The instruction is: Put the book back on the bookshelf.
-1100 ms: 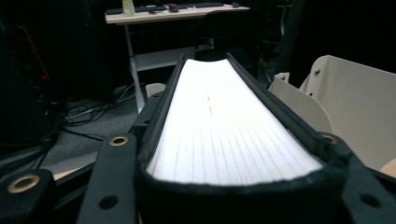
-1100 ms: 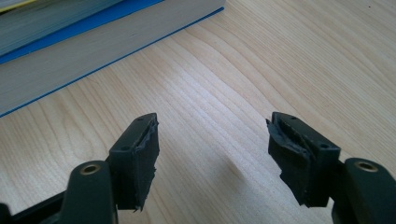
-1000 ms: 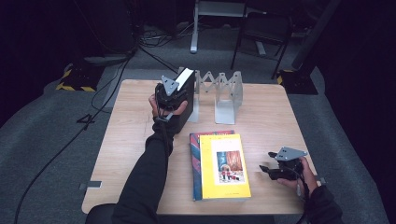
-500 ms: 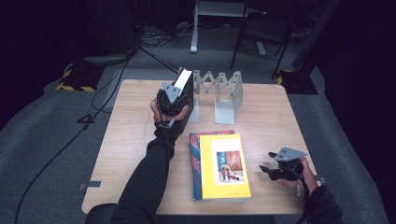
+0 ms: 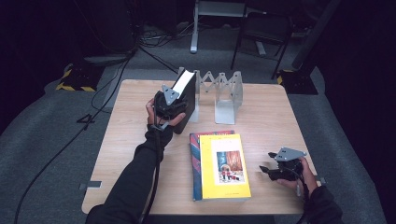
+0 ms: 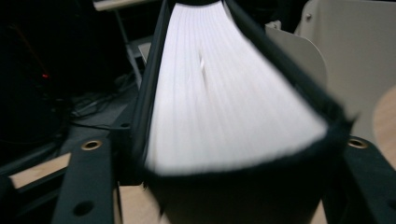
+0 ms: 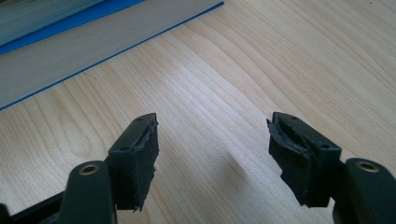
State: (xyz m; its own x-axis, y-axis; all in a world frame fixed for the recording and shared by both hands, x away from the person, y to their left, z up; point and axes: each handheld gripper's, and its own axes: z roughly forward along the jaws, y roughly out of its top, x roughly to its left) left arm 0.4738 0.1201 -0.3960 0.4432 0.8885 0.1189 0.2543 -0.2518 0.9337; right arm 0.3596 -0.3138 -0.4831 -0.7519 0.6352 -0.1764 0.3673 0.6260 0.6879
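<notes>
High view: a black book (image 5: 185, 95) stands upright at about 11 o'clock on the counter (image 5: 126, 154), leaning against the left end of a grey accordion book rack (image 5: 219, 91). It looks as if it is being shelved there, page edge up. The left gripper (image 5: 167, 106) sits at its near end, with the forearm stretched long from the bottom edge and the hand wrapped around the tool. Two flat books lie stacked at about 6 o'clock, the yellow book (image 5: 225, 165) on top, likely waiting their turn. The right gripper (image 5: 270, 170) rests at about 4 o'clock, just beside that stack and pointing at it, with the wrist low on the counter.

Left gripper view: the black book (image 6: 224, 93) sits between the jaws with its white pages facing the camera. The jaws have just been opening; a sliver of gap shows on each side, so I judge the book released and standing by its own lean on the rack (image 6: 355, 60).

Right gripper view: the right gripper (image 7: 212, 154) has its jaws apart with nothing between them, over bare wood, a blue-edged cover at 11 o'clock.
</notes>
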